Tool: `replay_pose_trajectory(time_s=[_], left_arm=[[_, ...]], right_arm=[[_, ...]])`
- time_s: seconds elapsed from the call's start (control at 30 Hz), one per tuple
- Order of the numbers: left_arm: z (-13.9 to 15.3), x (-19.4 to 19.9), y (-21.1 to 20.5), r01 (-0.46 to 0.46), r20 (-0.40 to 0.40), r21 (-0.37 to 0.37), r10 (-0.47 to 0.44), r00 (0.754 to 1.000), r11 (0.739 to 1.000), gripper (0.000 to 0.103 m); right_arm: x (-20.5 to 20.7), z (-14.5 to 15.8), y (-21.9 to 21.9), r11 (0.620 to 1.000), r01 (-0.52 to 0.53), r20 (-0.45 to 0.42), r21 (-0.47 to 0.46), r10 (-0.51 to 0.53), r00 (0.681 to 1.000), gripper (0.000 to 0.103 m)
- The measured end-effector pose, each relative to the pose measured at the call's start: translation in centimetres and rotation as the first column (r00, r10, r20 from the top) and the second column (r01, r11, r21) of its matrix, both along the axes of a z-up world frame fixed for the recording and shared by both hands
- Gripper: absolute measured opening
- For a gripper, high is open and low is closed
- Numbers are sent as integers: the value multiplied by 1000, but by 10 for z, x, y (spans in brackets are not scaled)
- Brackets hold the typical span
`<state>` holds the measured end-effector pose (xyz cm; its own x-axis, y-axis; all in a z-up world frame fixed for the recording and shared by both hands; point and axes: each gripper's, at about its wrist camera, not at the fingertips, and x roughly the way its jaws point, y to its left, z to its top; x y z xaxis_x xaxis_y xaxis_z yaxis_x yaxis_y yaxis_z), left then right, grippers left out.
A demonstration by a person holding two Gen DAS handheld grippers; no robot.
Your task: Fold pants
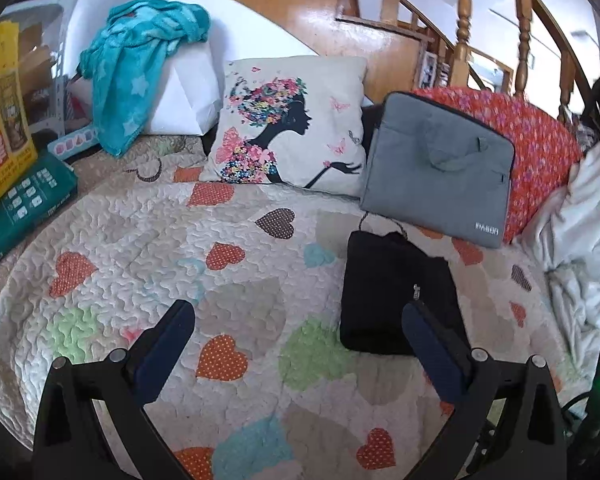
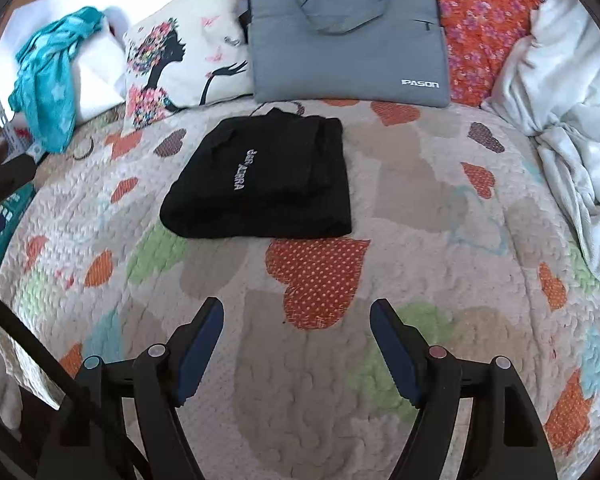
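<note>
As seen from the left wrist: left gripper [image 1: 298,322] spread wide, empty, black folded fabric pants [image 1: 396,292] ahead-right on heart-patterned quilted bedspread [image 1: 140,240], just past right finger. From the right wrist: right gripper [image 2: 296,320] likewise agape, pants [image 2: 264,176] ahead-left, apart; left arm judged nearer.

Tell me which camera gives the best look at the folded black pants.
The right wrist view. There the black pants lie whole and unobstructed on the heart quilt, white lettering visible, in front of the grey laptop bag. In the left wrist view the pants sit off to the right, partly covered by a finger of the open left gripper.
</note>
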<state>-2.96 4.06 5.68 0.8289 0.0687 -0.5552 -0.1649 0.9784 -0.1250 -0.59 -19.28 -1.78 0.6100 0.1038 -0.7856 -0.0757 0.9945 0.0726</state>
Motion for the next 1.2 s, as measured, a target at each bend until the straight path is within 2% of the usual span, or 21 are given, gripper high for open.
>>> replay_pose_trajectory(time_s=[0.1,0.17,0.3,0.47,0.87,1.2], left_arm=[[-7,5,-13,33,-30,66,-31,999,997,103],[-14,9,-22,72,-70,84,-66,995,994,103],[-27,16,-31,133,-138,66,-123,983,989,103],[-38,20,-39,161,-183,70,-146,972,985,103],[-52,29,-37,179,-251,9,-171,953,984,103],[-62,32,-39,193,-283,14,-181,942,981,103]], right_arm=[[3,-5,2,1000,-4,-14,-11,3,1000,81],[7,-10,1,1000,-1,-30,-13,1,1000,81],[11,-17,-2,1000,11,-54,-16,-12,998,82],[15,-23,-7,999,27,-74,-20,-29,997,82],[21,-34,-6,999,26,-107,-28,-29,994,83],[23,-37,-9,999,26,-112,-32,-30,993,83]])
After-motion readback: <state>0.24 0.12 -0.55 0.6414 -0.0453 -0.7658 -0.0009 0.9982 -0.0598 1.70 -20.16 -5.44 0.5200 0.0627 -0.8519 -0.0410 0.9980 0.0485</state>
